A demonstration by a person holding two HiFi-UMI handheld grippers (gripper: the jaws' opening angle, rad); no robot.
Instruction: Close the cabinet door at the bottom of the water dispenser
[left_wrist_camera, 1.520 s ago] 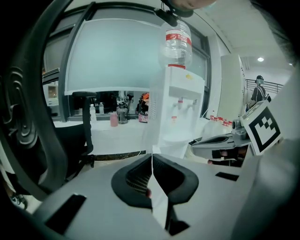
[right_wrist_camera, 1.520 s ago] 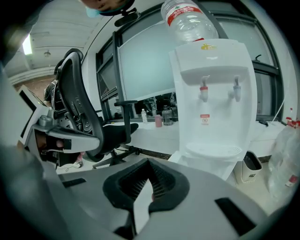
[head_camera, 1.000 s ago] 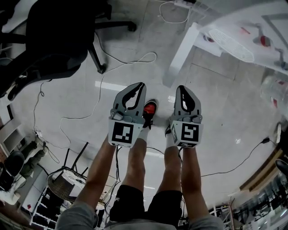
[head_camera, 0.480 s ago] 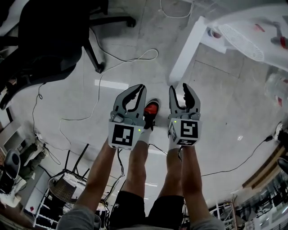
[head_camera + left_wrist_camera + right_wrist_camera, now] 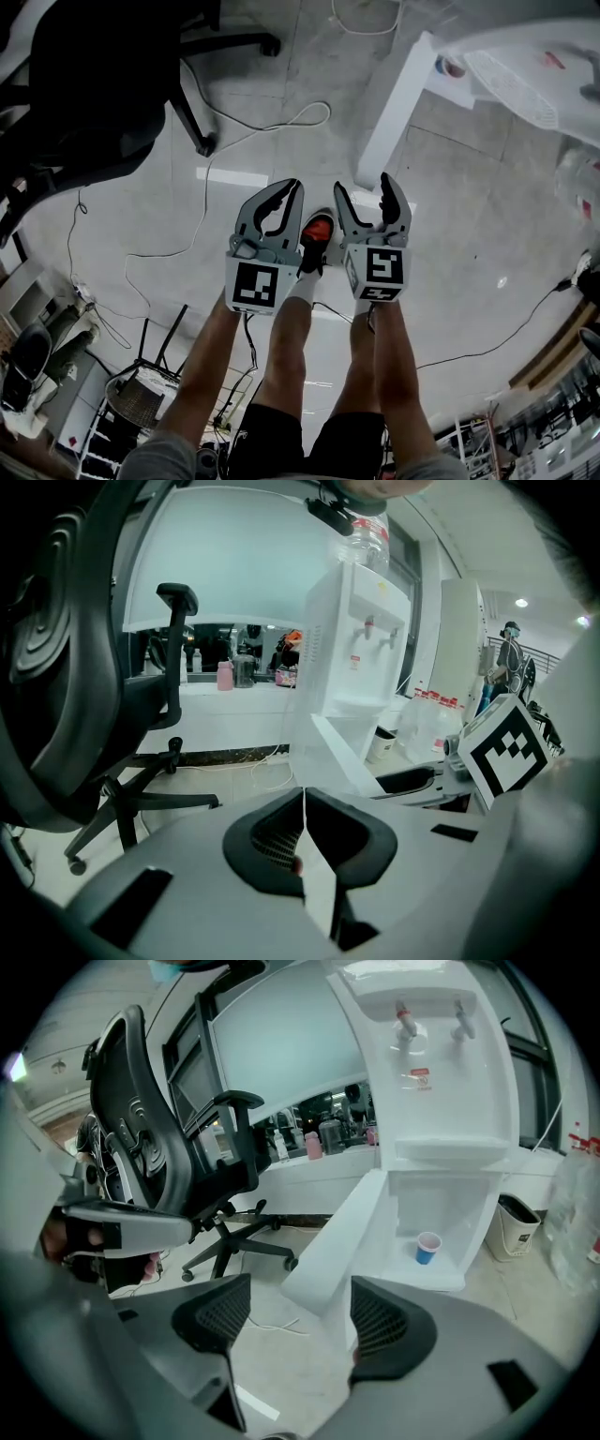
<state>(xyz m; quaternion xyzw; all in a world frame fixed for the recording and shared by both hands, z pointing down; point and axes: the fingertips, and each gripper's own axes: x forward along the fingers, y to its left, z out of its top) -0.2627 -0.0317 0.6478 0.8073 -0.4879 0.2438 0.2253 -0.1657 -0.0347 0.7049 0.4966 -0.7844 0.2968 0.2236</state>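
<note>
Water dispenser (image 5: 441, 1101): one unit. Taps (image 5: 406, 1018) on the dispenser's front panel: two. Bottle (image 5: 364, 538) on top of the dispenser: one. Cabinet door (image 5: 342, 1241) at the dispenser's base: one. Cup (image 5: 427, 1247) inside the dispenser's lower compartment: one. Waste bin (image 5: 514, 1225) just beside the dispenser, on the side away from the door: one. Office chair (image 5: 159, 1147) on the door side of the dispenser, well apart: one.

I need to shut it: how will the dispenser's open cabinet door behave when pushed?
The door looks like a thin, flat white panel, so probably stiff and light. Hinged to the dispenser, it should swing, not slide. Its smooth face may be slippery.
</note>
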